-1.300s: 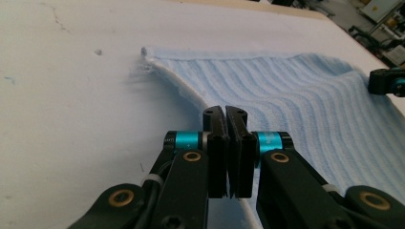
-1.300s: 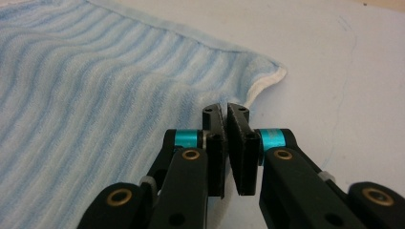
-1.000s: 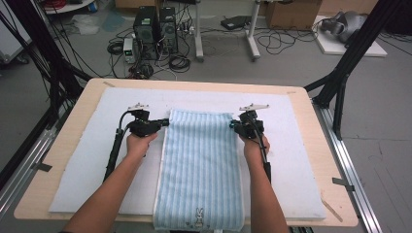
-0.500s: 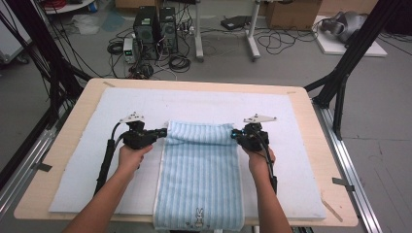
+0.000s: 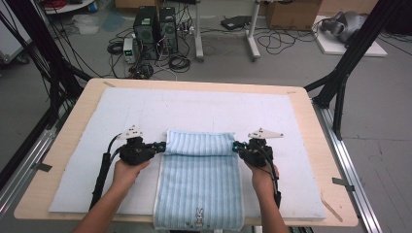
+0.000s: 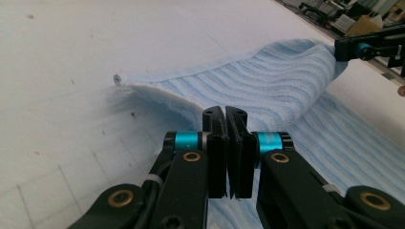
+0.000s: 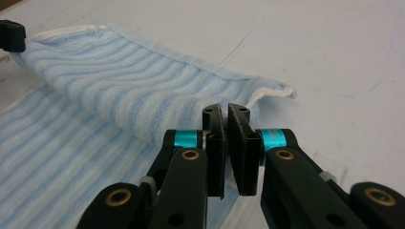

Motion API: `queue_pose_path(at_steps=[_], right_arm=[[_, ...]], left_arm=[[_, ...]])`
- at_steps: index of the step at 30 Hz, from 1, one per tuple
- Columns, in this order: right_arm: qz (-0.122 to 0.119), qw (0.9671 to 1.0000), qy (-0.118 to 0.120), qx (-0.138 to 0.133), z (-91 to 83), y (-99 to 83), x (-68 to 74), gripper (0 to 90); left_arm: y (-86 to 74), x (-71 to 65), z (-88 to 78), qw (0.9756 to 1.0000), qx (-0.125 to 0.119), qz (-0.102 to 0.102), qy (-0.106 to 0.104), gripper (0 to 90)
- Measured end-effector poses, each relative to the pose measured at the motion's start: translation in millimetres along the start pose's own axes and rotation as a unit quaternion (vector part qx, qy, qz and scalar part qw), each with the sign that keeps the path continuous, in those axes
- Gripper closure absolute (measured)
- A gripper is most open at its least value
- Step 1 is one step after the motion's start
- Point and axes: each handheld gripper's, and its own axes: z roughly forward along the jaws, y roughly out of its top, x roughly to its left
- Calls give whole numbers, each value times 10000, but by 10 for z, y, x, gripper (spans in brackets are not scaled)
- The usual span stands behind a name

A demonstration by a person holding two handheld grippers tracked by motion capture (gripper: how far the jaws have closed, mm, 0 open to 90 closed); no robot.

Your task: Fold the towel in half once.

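At the bottom of the high view, the near hem of the striped towel [image 5: 199,194] hangs at the worktop [image 5: 311,104] edge, with a small rabbit motif [image 5: 199,215] close to that hem. From there the towel's long axis runs up the frame, away from the person, over the pale blue mat [image 5: 194,109] that covers the board. Farther up, at mid-frame, the far end is seen doubled back toward the person, so that a rounded fold crosses the frame from left to right. That fold is held at its two ends: the left gripper [image 5: 159,145] is clenched on the left corner, and the right gripper [image 5: 237,147] is clenched on the right corner. In the left gripper view the black jaws are pressed together with the towel's edge [image 6: 157,98] caught between them, and the lifted cloth is seen stretching to the upper right of the frame, where the other gripper [image 6: 367,47] grips it. In the right gripper view the same is shown mirrored, with the cloth [image 7: 119,81] running to the upper left. Both hands are level with each other and equally near the fold, so the coming pull is judged to run straight down the frame along the long axis, toward the near hem.
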Motion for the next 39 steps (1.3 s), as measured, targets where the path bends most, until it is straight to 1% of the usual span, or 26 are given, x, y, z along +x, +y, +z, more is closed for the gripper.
queue_pose_path(at_steps=[2, 5, 7, 9, 10, 12, 14, 15, 16, 17, 18, 19, 20, 22, 23, 24, 25, 26, 28, 29, 32, 33, 35, 36, 38, 39], right_arm=[[-26, 10000, 44, 22, -29, -76, 29, 854], [-17, 10000, 80, 6, -76, -174, 57, 853], [-35, 10000, 91, 22, -99, -219, 73, 851], [-152, 9998, 28, 92, -118, -241, 113, 849], [-215, 9997, 38, 95, -129, -250, 129, 847], [-339, 9993, 10, 151, -162, -269, 174, 844], [-366, 9991, 44, 210, -192, -294, 193, 829], [-393, 9990, 10, 234, -204, -303, 198, 805], [-313, 9992, -6, 256, -217, -309, 196, 730], [-114, 9997, 8, 214, -226, -309, 175, 636], [156, 9998, 38, 129, -237, -304, 145, 571], [356, 9994, 30, 26, -250, -296, 110, 510], [496, 9988, -16, -28, -266, -284, 90, 461], [491, 9986, -176, -44, -274, -254, 60, 404], [468, 9987, -206, -13, -270, -240, 44, 383], [487, 9987, -157, -4, -259, -226, 26, 344], [488, 9987, -106, 22, -243, -211, 12, 305], [454, 9989, -144, 59, -229, -195, 9, 275], [352, 9992, -151, 78, -200, -162, 1, 212], [292, 9994, -197, 60, -183, -144, 0, 175], [90, 9993, -348, 56, -133, -92, -1, 111], [71, 9994, -347, 64, -114, -77, -6, 111], [45, 9995, -320, 60, -90, -52, -13, 110], [31, 9995, -313, 45, -84, -43, -11, 110], [26, 9996, -268, 22, -82, -39, 6, 110], [-16, 9997, -246, 16, -80, -41, 12, 110]], left_arm=[[-54, -32, -36, 10000, -50, -42, -67, 869], [-123, -78, -85, 9999, 46, 103, -81, 868], [-170, -101, -101, 9999, 32, 92, -134, 867], [-215, -116, -109, 9998, 92, 117, -136, 867], [-240, -126, -109, 9998, 109, 112, -131, 867], [-284, -134, -120, 9997, 133, 107, -180, 864], [-305, -137, -138, 9996, 163, 124, -180, 846], [-303, -129, -142, 9996, 186, 68, -205, 807], [-297, -118, -143, 9996, 171, -31, -204, 715], [-286, -101, -148, 9997, 137, -88, -175, 595], [-275, -86, -155, 9998, 79, -139, -146, 491], [-263, -63, -162, 9997, -6, -167, -159, 443], [-251, -45, -168, 9997, -96, -195, -91, 409], [-217, 2, -175, 9995, -198, -245, 61, 318], [-189, 27, -178, 9994, -209, -235, 140, 293], [-154, 47, -177, 9994, -186, -176, 248, 266], [-116, 65, -177, 9993, -191, -98, 313, 252], [-83, 86, -177, 9990, -257, -71, 370, 248], [-5, 139, -164, 9990, -233, -90, 366, 211], [35, 157, -148, 9988, -222, -72, 427, 192], [141, 221, -75, 9986, -107, -85, 503, 196], [168, 236, -42, 9985, -82, -75, 544, 196], [209, 275, 26, 9986, 11, -38, 523, 210], [222, 290, 64, 9984, -7, -50, 556, 222], [247, 332, 144, 9986, 110, -118, 507, 258], [253, 345, 192, 9983, 157, -141, 536, 286]])
